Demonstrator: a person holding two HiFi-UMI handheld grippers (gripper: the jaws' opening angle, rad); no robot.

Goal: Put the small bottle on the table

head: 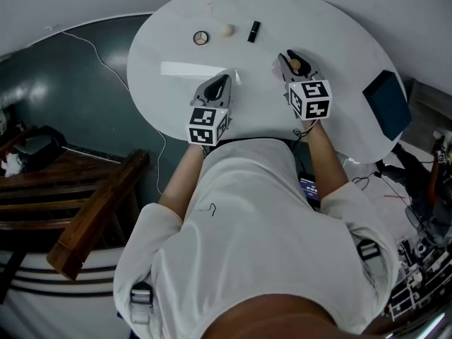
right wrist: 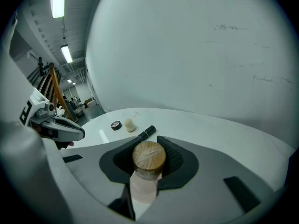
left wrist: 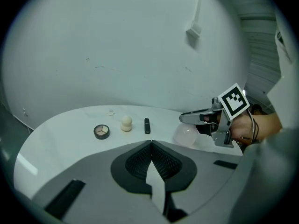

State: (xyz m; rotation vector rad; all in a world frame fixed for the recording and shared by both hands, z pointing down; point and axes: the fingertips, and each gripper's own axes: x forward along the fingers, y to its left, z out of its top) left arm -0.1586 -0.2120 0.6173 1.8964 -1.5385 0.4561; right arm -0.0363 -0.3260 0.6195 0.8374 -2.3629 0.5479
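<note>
The small bottle (right wrist: 142, 183) has a pale pink body and a round wooden cap (right wrist: 149, 157). My right gripper (right wrist: 149, 146) is shut on it, holding it above the white round table (right wrist: 219, 129). In the head view the cap (head: 296, 66) shows between the right gripper's (head: 292, 56) jaws, over the table's near right part. The left gripper view shows the bottle (left wrist: 187, 134) from the side, hanging just above the tabletop. My left gripper (left wrist: 150, 143) is shut with nothing in it; it hovers beside the right one (head: 227, 76).
Toward the far edge of the table (head: 332, 27) lie a round compact (head: 201, 38), a beige sponge ball (head: 227, 30) and a black lipstick tube (head: 253, 31). A dark blue flat box (head: 387, 103) sits at the right edge. Wooden furniture (head: 92, 217) stands on the floor at left.
</note>
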